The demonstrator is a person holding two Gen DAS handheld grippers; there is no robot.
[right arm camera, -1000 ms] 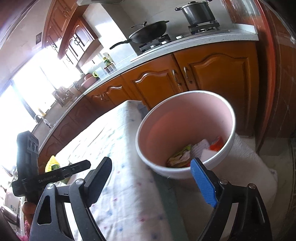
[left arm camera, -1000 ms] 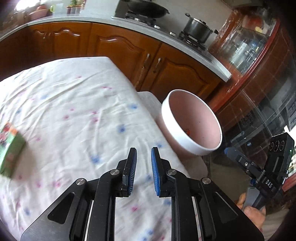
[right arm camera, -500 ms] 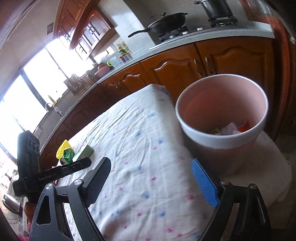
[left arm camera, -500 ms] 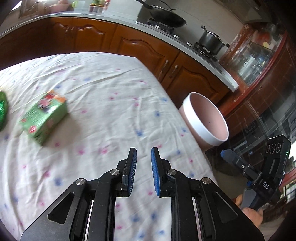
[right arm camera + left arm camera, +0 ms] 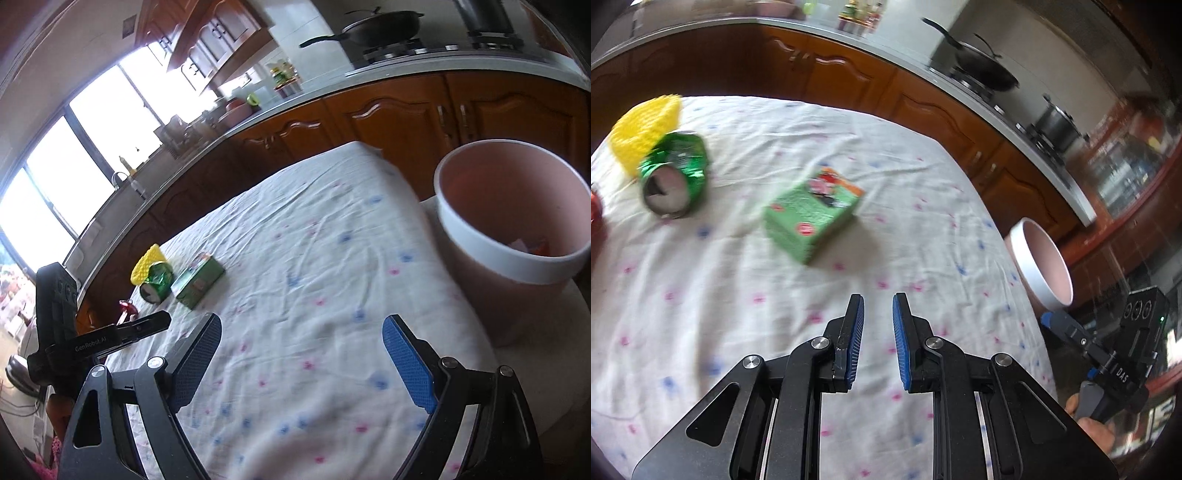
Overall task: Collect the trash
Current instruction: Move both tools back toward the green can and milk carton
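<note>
The left gripper (image 5: 878,314) hangs over the tablecloth (image 5: 738,295), its two blue-padded jaws nearly closed with only a narrow gap between them; nothing is held. The right gripper (image 5: 301,354) stands with its jaws spread wide over the same cloth, and nothing lies between them. The cloth is white with small pink and blue flecks and covers the whole table. In the left wrist view, three pieces of trash lie on the cloth. The green carton (image 5: 812,218) lies at about 11 o'clock from the left gripper's fingertips, well apart from them, resting flat with a printed face upward. The crushed green can (image 5: 674,177) lies at about 10 o'clock, on its side with its open end toward the camera. The yellow mesh sleeve (image 5: 642,129) lies just behind the can, touching or overlapping it; which cannot be told. A red object at the far left edge is cut off and cannot be identified. The pink bin (image 5: 1041,266) with a white rim stands off the table edge at about 2 o'clock from the left gripper. In the right wrist view, the bin (image 5: 517,240) stands at 1 o'clock, just beside the table, with some scraps visible inside. The carton (image 5: 197,280), can (image 5: 157,282) and sleeve (image 5: 146,267) cluster at about 10 o'clock, well apart from the right gripper. The background is motion-blurred.
</note>
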